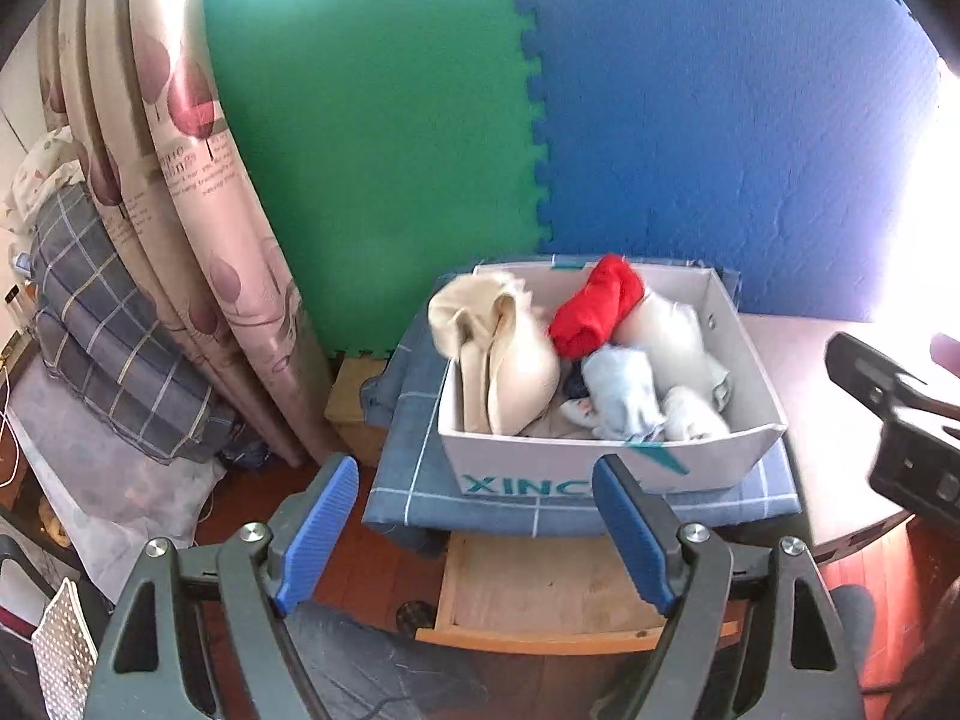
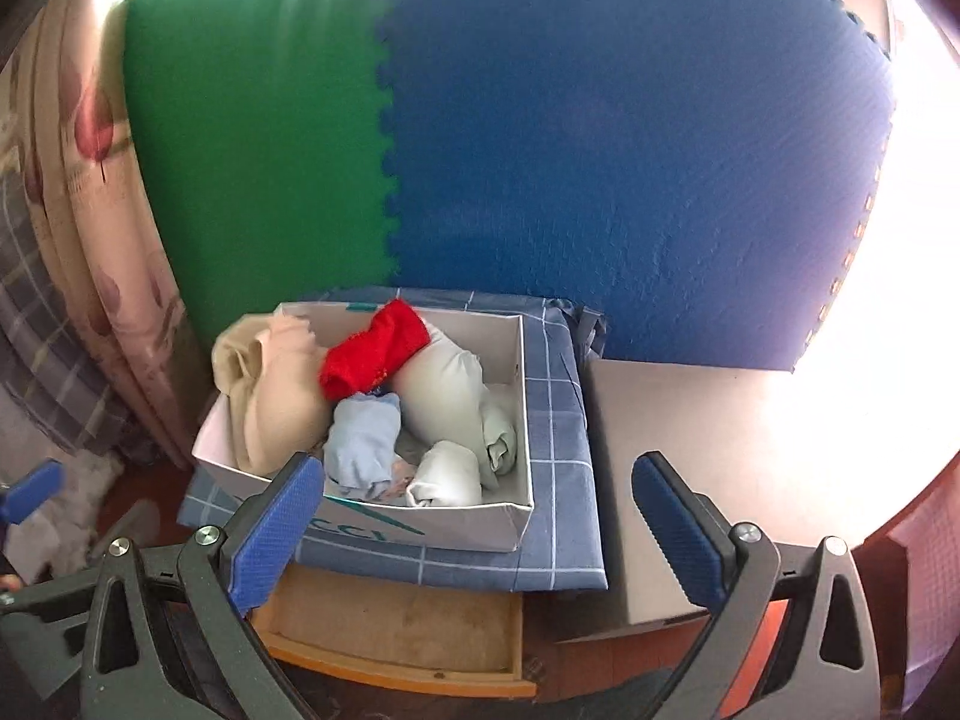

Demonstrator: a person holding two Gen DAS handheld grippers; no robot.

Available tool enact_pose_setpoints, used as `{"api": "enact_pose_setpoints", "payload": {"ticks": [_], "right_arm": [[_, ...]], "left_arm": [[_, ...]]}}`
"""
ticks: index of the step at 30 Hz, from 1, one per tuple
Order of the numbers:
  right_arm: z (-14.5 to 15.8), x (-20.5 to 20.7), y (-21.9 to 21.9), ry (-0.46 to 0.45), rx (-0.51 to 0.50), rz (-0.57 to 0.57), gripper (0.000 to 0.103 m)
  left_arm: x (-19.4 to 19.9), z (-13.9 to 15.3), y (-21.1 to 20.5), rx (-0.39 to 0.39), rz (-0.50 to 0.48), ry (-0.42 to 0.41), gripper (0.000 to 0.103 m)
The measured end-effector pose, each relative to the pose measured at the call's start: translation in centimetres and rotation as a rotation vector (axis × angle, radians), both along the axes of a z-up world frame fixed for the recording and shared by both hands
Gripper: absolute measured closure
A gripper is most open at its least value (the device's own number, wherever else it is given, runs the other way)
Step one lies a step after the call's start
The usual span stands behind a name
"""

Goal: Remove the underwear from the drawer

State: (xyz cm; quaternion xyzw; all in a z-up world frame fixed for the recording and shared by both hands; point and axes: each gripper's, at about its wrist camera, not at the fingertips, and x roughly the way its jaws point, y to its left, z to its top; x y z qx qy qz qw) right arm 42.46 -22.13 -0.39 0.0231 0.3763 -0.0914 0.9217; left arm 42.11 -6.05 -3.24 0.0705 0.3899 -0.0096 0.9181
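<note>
A white cardboard box [image 1: 540, 462] [image 2: 474, 525] holds rolled underwear: a red piece [image 1: 594, 306] [image 2: 375, 354], a beige one [image 1: 510, 360] [image 2: 270, 396], a light blue one [image 1: 621, 390] [image 2: 363, 438] and pale white rolls [image 1: 666, 330] [image 2: 444, 384]. Below it a wooden drawer [image 1: 540, 588] [image 2: 390, 618] is pulled out, its visible floor bare. My left gripper [image 1: 477, 468] hovers open above the drawer, in front of the box, nothing between its blue pads. My right gripper [image 2: 477, 462] is open too, above the box's near right corner, holding nothing.
The box rests on a blue checked cloth [image 1: 408, 480] [image 2: 558, 450]. A brown table top [image 1: 810, 372] [image 2: 690, 420] adjoins on the right. Green [image 1: 372, 150] and blue [image 1: 720, 120] foam mats form the back wall. A patterned curtain [image 1: 198, 210] and folded bedding [image 1: 108, 330] stand left.
</note>
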Motion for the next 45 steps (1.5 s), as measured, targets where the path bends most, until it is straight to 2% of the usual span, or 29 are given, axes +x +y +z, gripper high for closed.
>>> {"api": "enact_pose_setpoints", "payload": {"ticks": [4, 8, 12, 19, 29, 35, 45], "right_arm": [[1.4, -1.1, -1.0, -0.004, 0.013, -0.029, 0.001], [1.1, -1.7, -1.4, 0.023, 0.051, -0.012, 0.001], [0.5, -2.2, -1.2, 0.037, 0.048, 0.008, 0.001], [0.7, -2.8, -0.7, 0.03, 0.037, 0.026, 0.001], [1.8, -3.8, -0.1, 0.008, -0.002, 0.042, 0.001], [2.1, -4.2, -0.1, 0.0, -0.008, 0.049, 0.001], [2.1, -4.6, 0.0, -0.002, -0.016, 0.054, 0.001]], "left_arm": [[-0.5, 1.2, -0.5, -0.051, -0.014, -0.015, 0.02], [-1.1, 2.1, -1.0, -0.065, -0.031, -0.022, 0.02], [-1.5, 2.3, -1.1, -0.116, -0.069, -0.016, 0.02], [-1.6, 2.3, -1.3, -0.106, -0.068, -0.025, 0.02], [-2.4, 2.3, -1.6, -0.048, -0.051, -0.051, 0.02], [-2.6, 1.9, -1.6, -0.069, -0.068, -0.035, 0.02], [-3.1, 1.4, -2.3, -0.059, -0.094, -0.034, 0.02]]}}
